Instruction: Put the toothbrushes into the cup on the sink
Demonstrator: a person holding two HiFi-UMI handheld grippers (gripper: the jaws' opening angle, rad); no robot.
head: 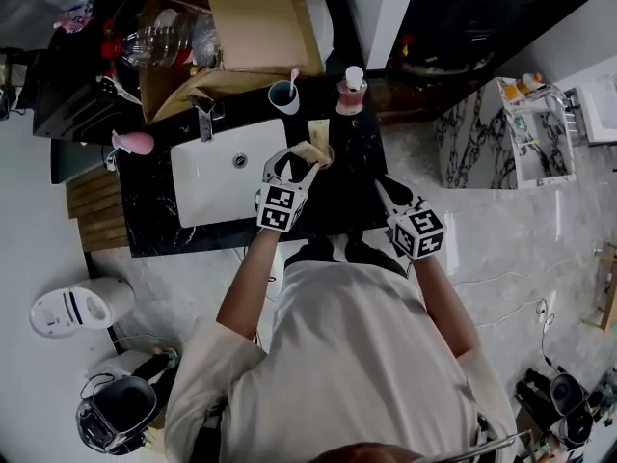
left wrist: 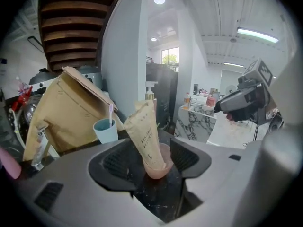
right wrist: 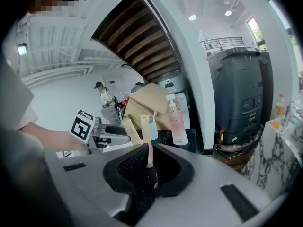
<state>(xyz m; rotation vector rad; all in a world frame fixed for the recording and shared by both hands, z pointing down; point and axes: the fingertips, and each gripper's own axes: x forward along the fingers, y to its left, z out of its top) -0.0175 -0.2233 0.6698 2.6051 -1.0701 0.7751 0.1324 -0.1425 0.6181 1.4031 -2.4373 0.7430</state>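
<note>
**Presently: one toothbrush in the cup, one in the right gripper**

In the head view a person stands at a black stone counter (head: 345, 179) that carries a white rectangular sink basin (head: 217, 177).

The light blue plastic cup (head: 283, 95) stands on the counter at 1 o'clock from the basin. A pale pink toothbrush (head: 293, 77) stands in it, head up. A pink pump bottle (head: 352, 95) stands at 3 o'clock from the cup. A brown paper bag (left wrist: 71, 112) rises just behind the cup.

Left gripper (left wrist: 150, 157): the jaws stand apart. Between them sits a small pink round cup (left wrist: 160, 168) with a beige squeeze tube (left wrist: 146, 131) leaning in it. Whether the pads touch the pink cup cannot be told. In the head view this gripper (head: 297, 165) lies at the basin's 3 o'clock edge, with the tube at its tip.

Right gripper (right wrist: 147, 167): the jaws are clamped on a slender pale toothbrush handle (right wrist: 147, 148), which rises upright from between the pads. In the head view this gripper (head: 388, 193) hangs over the counter at 4 o'clock from the left gripper, well apart from the blue cup. Its own view shows the pump bottle at 1 o'clock from the jaws.
</note>
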